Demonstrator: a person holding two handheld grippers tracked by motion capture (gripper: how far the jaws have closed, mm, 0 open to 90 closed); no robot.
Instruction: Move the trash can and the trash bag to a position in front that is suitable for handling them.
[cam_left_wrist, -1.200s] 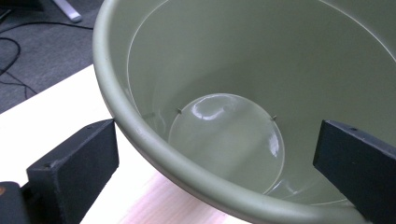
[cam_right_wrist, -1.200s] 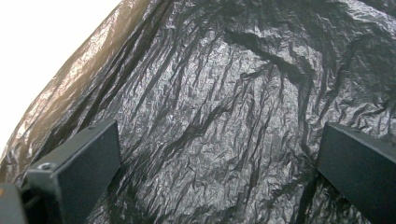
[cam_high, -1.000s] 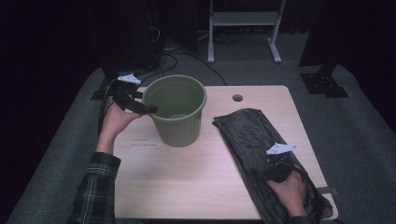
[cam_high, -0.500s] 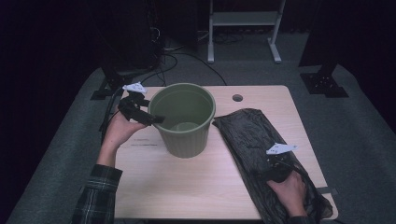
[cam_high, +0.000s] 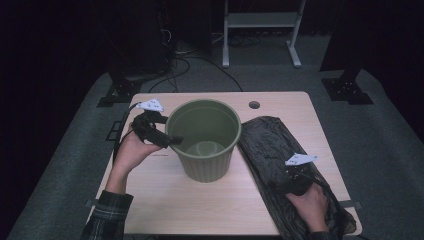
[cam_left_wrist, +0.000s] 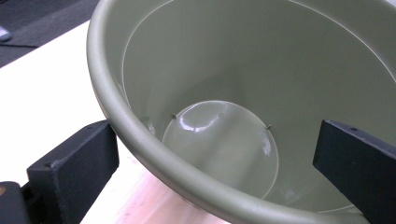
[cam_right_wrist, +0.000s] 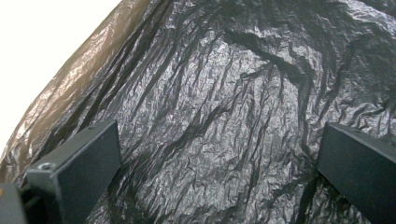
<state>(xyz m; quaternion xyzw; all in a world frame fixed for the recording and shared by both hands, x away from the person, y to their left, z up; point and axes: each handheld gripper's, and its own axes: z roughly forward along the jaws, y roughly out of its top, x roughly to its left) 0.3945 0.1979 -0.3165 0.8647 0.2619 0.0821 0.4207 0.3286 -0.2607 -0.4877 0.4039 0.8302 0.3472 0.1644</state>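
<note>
Carefully, I'd close my left gripper (cam_high: 172, 140), jaws spread astride the green bin's (cam_high: 205, 150) rim, squarely, while my right gripper (cam_high: 292, 180) hovers wide-jawed over the black bag (cam_high: 270, 145).

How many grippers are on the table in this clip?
2. The left gripper is at the green bin's left rim, jaws straddling it; the right gripper rests on the black bag at right.

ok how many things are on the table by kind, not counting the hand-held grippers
round olive green plastic bucket: 1
crumpled black plastic bin bag: 1
total: 2
</note>
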